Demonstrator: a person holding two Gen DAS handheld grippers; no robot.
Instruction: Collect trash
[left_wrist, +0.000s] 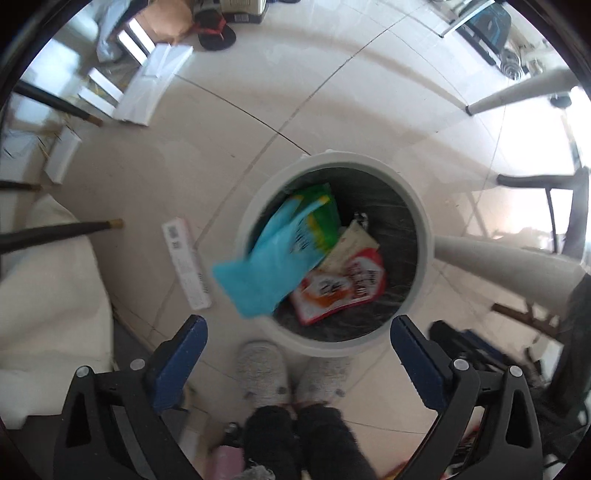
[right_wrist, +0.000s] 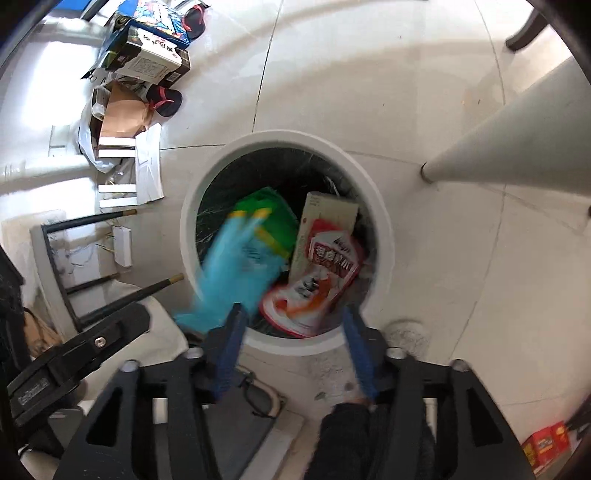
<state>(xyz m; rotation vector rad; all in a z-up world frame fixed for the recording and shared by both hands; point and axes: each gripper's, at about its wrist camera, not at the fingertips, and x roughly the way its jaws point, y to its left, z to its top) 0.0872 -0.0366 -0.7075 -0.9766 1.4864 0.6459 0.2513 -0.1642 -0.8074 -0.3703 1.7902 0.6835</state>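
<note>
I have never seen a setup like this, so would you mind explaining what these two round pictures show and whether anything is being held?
A person carries two hand-held grippers, each with a fisheye camera looking along its blue-padded fingers. Both views look down on a white bin on the tiled floor. The left gripper and right gripper are open and grip nothing. A blurred blue-and-green packet lies across the bin's rim; whether it is falling or resting is unclear. A red-and-white wrapper lies inside. A white box sits on the floor beside it.
</note>
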